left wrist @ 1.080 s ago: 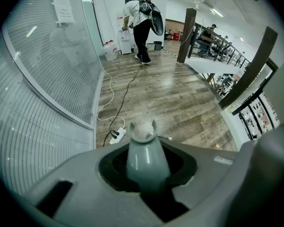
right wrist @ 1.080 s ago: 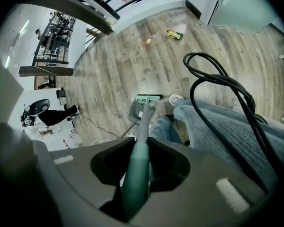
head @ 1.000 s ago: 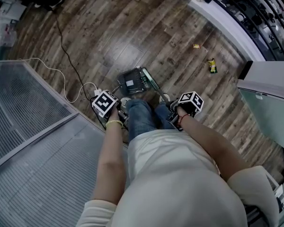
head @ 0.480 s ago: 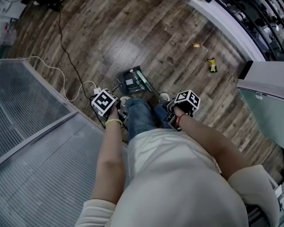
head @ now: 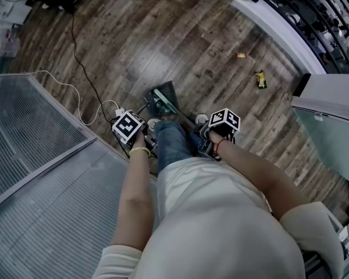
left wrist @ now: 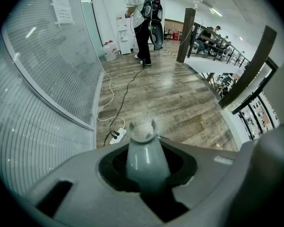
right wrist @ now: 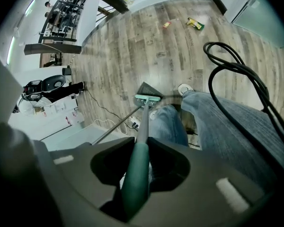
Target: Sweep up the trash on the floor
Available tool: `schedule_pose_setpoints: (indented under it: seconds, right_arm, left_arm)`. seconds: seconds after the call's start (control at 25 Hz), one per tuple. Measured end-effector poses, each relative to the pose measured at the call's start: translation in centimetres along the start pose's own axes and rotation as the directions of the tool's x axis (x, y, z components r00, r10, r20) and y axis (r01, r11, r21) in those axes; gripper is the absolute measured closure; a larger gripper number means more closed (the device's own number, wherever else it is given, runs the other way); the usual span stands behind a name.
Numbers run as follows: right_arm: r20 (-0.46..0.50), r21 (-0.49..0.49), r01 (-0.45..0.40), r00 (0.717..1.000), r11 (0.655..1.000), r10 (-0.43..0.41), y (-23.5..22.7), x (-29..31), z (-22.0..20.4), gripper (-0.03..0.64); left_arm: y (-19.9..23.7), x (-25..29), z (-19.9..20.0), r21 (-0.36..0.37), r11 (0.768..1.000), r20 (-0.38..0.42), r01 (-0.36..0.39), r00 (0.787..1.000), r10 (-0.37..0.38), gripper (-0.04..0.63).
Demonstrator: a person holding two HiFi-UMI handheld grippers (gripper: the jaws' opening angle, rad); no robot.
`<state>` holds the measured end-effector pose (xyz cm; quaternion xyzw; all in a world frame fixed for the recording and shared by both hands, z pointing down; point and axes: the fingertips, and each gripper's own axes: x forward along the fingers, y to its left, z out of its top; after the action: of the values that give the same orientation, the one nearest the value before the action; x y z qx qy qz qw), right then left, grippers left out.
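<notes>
Left gripper: clenched on the pale grey plastic dustpan handle, a smooth tapering stem that ends in a small forked clip.
Right gripper: clamped round the dark green grip of the broom handle, which thins to a bare pole running down to the floor.
Hard to make out: at the pole's foot sits a teal crossbar with a dark wedge beyond it. I can't tell whether the wedge is bristles or the pan. From overhead both grippers' jaws are covered by their marker cubes.
Cut off: the wearer's jeans hide the floor beneath them, and a looping black cable crosses the right gripper view.
Trash: a crumpled yellow-green wrapper and a small orange scrap lie near each other on the floor, well apart from the broom, close to a curved white ledge.
Floor: dark, streaky wood-grain planks with a slight sheen.
Glass wall: ribbed and translucent, on the left.
Power strip: white, beside the glass, with a thin cord trailing off.
</notes>
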<state>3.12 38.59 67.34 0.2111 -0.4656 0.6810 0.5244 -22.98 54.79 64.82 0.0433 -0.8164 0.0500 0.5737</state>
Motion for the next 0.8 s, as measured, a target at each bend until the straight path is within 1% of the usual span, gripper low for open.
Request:
schedule_pose_setpoints:
  seconds: [0.16, 0.8]
  right_arm:
    - [-0.008, -0.019, -0.011, 1.0, 1.0, 0.011, 0.4, -0.1, -0.1, 0.522]
    - [0.036, -0.003, -0.011, 0.999, 1.0, 0.011, -0.3, -1.9, 1.1, 0.522]
  left_arm:
    - [-0.1, 0.1, -0.1, 0.002, 1.0, 0.002, 0.001, 1.0, -0.001, 0.506]
    - [0.2, -0.3, -0.5, -0.004, 1.0, -0.002, 0.007, 1.0, -0.007, 0.506]
